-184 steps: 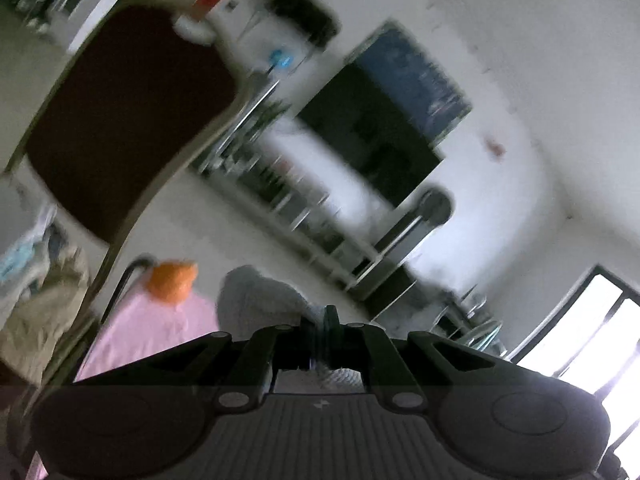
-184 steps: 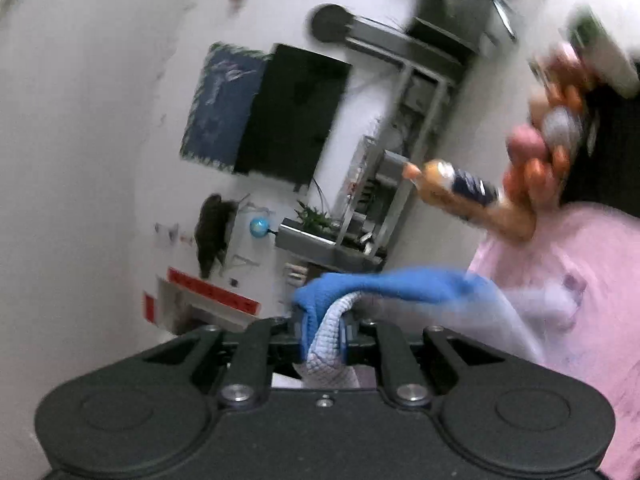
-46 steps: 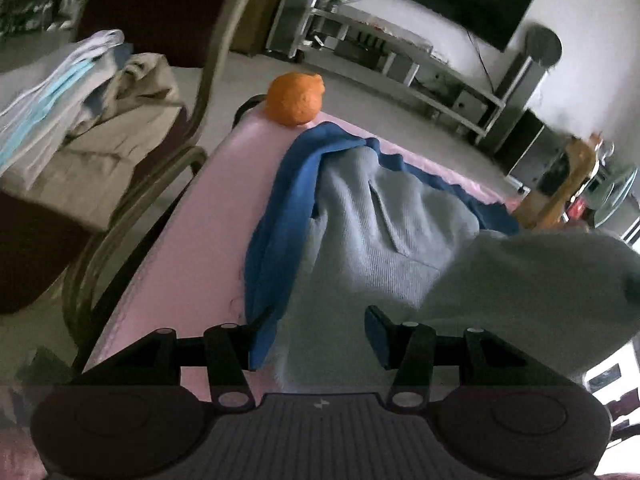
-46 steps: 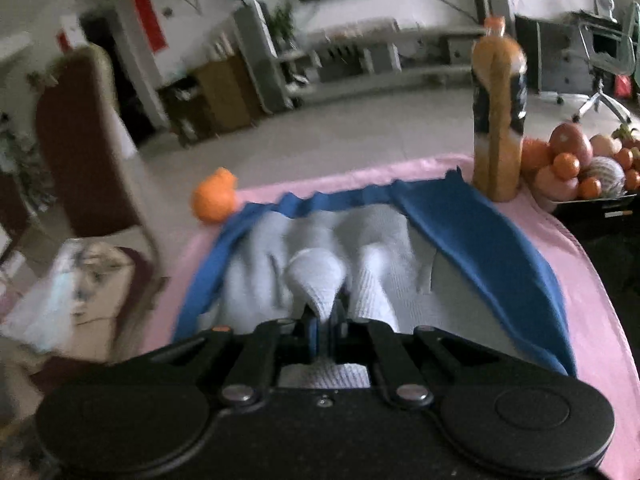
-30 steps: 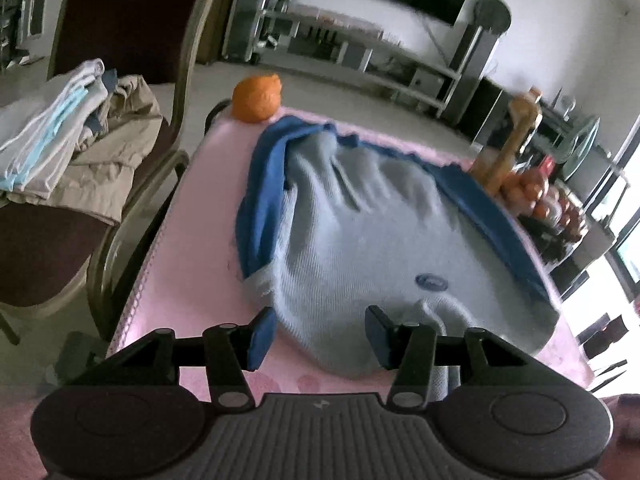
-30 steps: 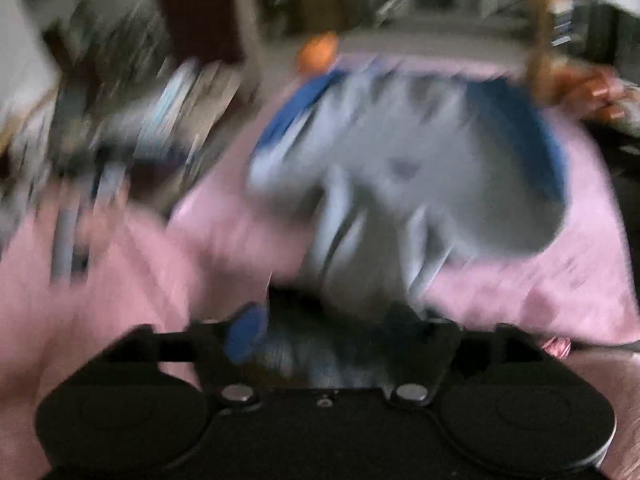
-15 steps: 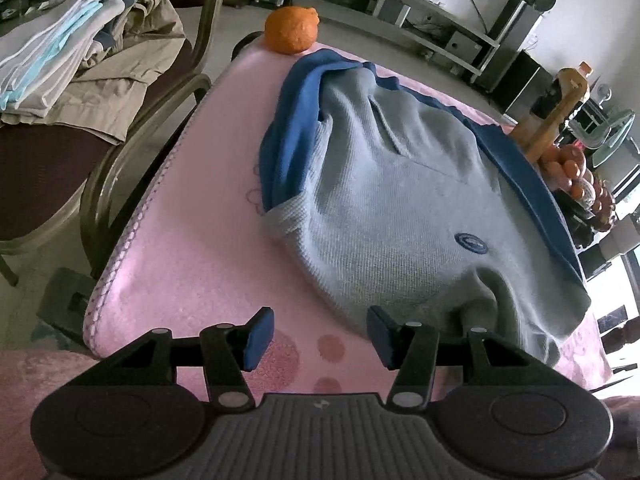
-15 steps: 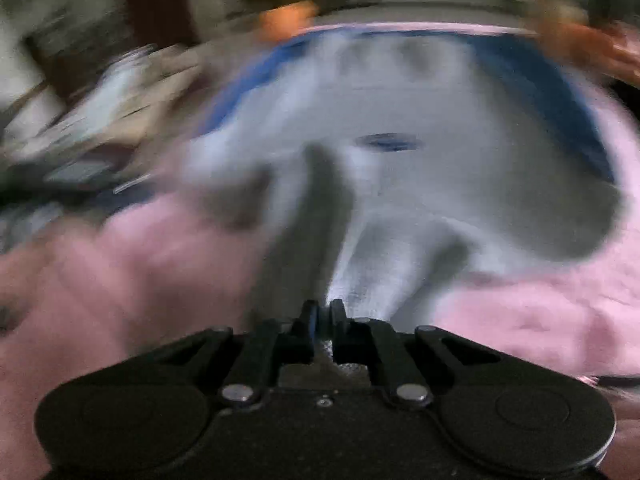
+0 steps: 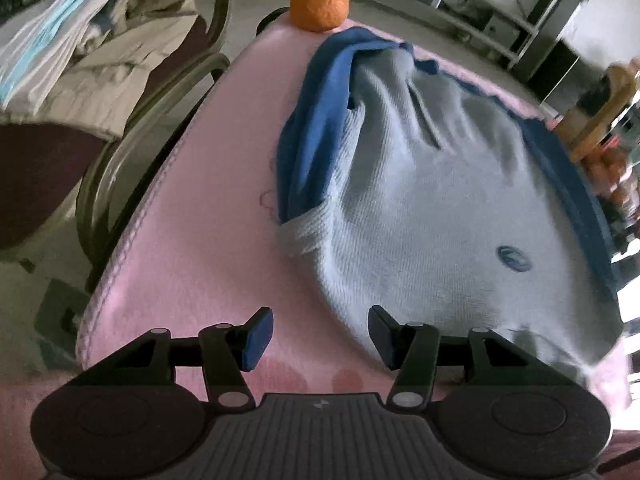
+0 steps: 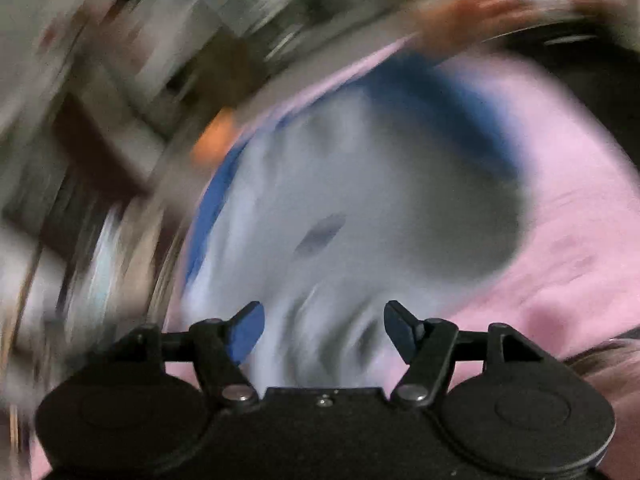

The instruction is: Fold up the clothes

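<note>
A light grey knit sweater point(image 9: 432, 200) with blue sleeves point(image 9: 316, 132) and a small dark chest logo point(image 9: 514, 259) lies spread on the pink-covered table point(image 9: 208, 220). My left gripper point(image 9: 320, 332) hovers open over the near hem, its right finger at the fabric's edge and nothing between the pads. The right wrist view is heavily blurred. There my right gripper point(image 10: 324, 328) has its jaws opening over the near part of the grey sweater point(image 10: 360, 216); the cloth lies below the fingers and the pads do not press on it.
An orange fruit point(image 9: 319, 5) sits at the table's far corner. A chair point(image 9: 132, 160) on the left holds a pile of beige and white clothes point(image 9: 80, 44). A juice bottle point(image 9: 604, 116) and fruit stand at the far right. A low shelf point(image 9: 472, 12) lines the far wall.
My right gripper, shut on the grey fabric half a second ago, has let go and rolled. My left gripper has dropped closer to the sweater's near hem, still open.
</note>
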Demonstrator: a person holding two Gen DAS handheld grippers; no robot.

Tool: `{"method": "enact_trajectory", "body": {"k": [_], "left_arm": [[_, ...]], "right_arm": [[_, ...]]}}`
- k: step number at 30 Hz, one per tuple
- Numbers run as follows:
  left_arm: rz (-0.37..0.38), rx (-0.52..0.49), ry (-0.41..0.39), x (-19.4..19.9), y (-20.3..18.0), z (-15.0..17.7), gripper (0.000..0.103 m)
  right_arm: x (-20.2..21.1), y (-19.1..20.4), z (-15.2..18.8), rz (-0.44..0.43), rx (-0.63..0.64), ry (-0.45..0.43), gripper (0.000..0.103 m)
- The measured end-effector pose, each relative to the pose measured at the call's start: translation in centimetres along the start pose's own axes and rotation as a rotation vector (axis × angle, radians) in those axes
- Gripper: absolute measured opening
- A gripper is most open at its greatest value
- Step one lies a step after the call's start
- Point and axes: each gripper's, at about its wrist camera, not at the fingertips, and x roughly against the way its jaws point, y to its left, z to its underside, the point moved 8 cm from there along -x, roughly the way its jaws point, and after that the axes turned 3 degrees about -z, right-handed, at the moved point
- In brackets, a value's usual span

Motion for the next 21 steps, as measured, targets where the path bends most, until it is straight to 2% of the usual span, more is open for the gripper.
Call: {"method": "enact_trajectory", "body": {"k": [2, 5, 7, 9, 10, 12, 13, 15, 16, 17, 19, 21], "left_arm": [[-0.022, -0.009, 0.013, -1.0, -0.6, -0.3, 0.052], [-0.04, -0.006, 0.012, -2.4, -1.1, -0.6, 0.045], [-0.045, 0.003, 0.002, -2.9, -1.1, -0.8, 0.014], [-0.053, 0.021, -0.029, -2.8, -0.7, -0.8, 0.005], [-0.056, 0.031, -0.047, -2.5, -0.5, -0.9, 0.005], [-0.062, 0.055, -0.106, -1.1, 0.0, -1.2, 0.004], [-0.062, 0.056, -0.145, 0.0, 0.2, -1.2, 0.005], [-0.088, 0.036, -0.187, 1.4, 0.3, -1.0, 0.005], [-0.11, 0.02, -0.191, 1.6, 0.4, -0.9, 0.005], [-0.137, 0.003, -0.17, 0.8, 0.5, -0.7, 0.006], [-0.189, -0.019, -0.108, -1.2, 0.8, -0.2, 0.006], [-0.22, -0.053, -0.088, -1.9, 0.8, 0.1, 0.008]], "right_arm": [[0.6, -3.6, -2.7, 0.082, -0.101, -0.102, 0.065], [-0.9, -7.7, -4.2, 0.189, -0.185, -0.103, 0.065], [-2.7, -9.2, -4.5, 0.254, -0.192, -0.074, 0.065], [-4.6, -9.5, -4.5, 0.317, -0.114, -0.052, 0.064], [-5.5, -9.6, -4.5, 0.348, -0.075, -0.041, 0.061], [-6.0, -10.1, -4.3, 0.384, -0.052, -0.041, 0.02], [-5.7, -10.4, -4.2, 0.394, -0.059, -0.049, 0.008], [-4.0, -10.4, -4.4, 0.392, -0.074, -0.116, 0.007], [-2.9, -10.3, -4.5, 0.385, -0.081, -0.159, 0.007], [-2.5, -10.4, -4.4, 0.39, -0.082, -0.164, 0.007], [-3.7, -11.8, -3.7, 0.447, -0.087, -0.097, 0.007], [-4.8, -12.6, -3.1, 0.485, -0.092, -0.045, 0.007]]}}
